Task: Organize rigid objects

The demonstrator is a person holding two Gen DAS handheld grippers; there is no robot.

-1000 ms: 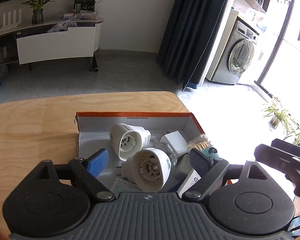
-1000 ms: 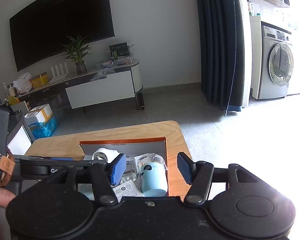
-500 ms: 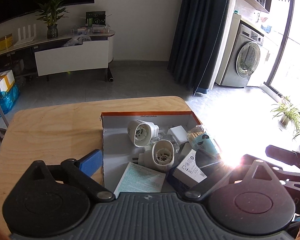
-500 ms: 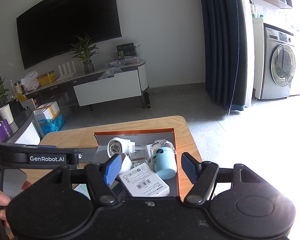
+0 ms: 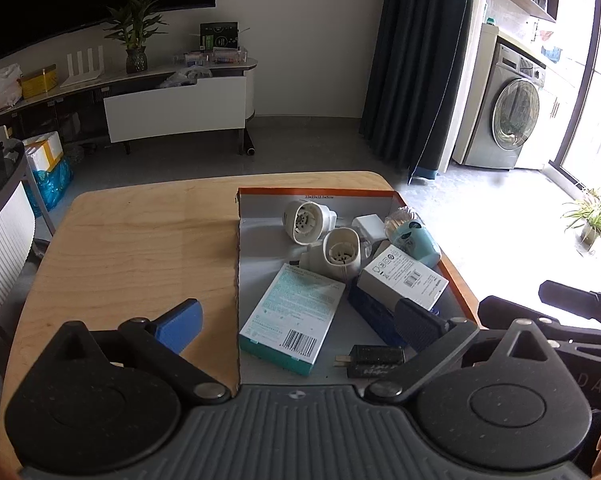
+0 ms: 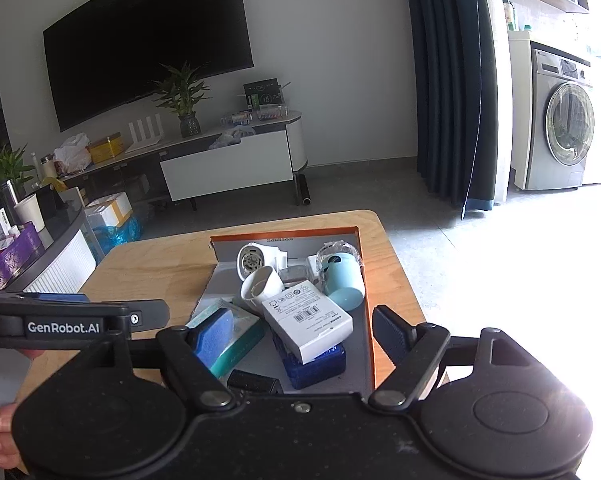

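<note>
An orange-edged cardboard box (image 5: 316,192) (image 6: 284,236) sits on the right part of a wooden table (image 5: 140,248). It holds two white round plug adapters (image 5: 306,222) (image 5: 340,252), a light blue jar (image 5: 414,242) (image 6: 342,280), a white carton (image 5: 402,278) (image 6: 306,318), a teal-edged carton (image 5: 294,314) (image 6: 236,338), a dark blue case (image 6: 314,362) and a black plug (image 5: 374,360). My left gripper (image 5: 296,326) is open and empty above the box's near end. My right gripper (image 6: 304,334) is open and empty above the box.
A TV console (image 5: 176,104) with a potted plant (image 5: 134,42) stands on the far wall. A washing machine (image 5: 508,120) and a dark curtain (image 5: 416,64) are at the right. A white ribbed cabinet (image 5: 0,256) stands left of the table.
Both grippers have pulled back and up from the box, so more of the table and the box contents show. Both stay open and empty.
</note>
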